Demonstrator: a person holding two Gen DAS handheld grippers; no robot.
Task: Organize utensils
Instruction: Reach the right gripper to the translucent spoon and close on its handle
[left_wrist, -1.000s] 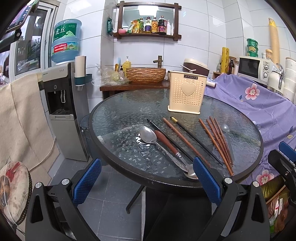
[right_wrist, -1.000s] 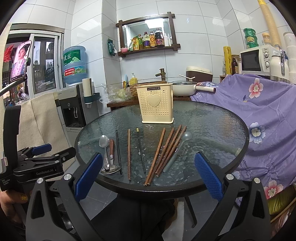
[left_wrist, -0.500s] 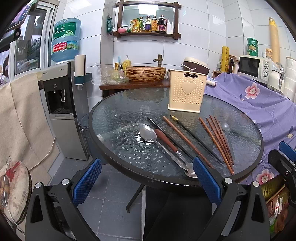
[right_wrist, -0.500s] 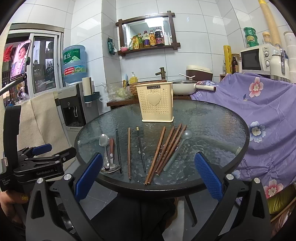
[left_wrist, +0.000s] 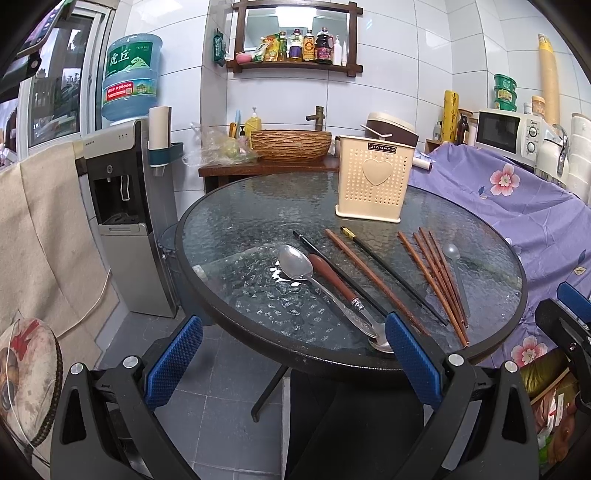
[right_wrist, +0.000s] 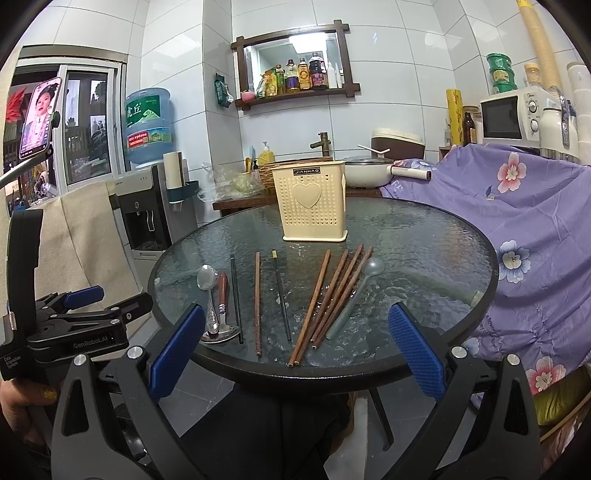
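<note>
Our jaws on both tools stood wide apart and held nothing. The left gripper (left_wrist: 293, 363) sat at the bottom of its frame, the right gripper (right_wrist: 295, 356) at the bottom of its own, both short of the near rim of the round glass worktop (right_wrist: 424, 236).

Just beyond the left gripper, at lower centre of the left view, lay a metal spoon (left_wrist: 295, 264), touching a wood-handled utensil (left_wrist: 328, 275) whose working end we could not make out. Further right lay a single black chopstick (left_wrist: 395, 273) and a brown one (left_wrist: 369, 278), then a bundle of brown chopsticks (right_wrist: 332, 291) fanned together, with a pale plastic spoon (right_wrist: 354, 295) just beside them. The cream perforated holder (right_wrist: 312, 203) stood upright at the far side, in the centre of the right view.

We judged everything light and stiff. The chopsticks were thin and would probably roll or slide on the textured glass, so a pinch across the middle seemed safest. The metal spoon looked slick; its narrow handle offered the better hold.
</note>
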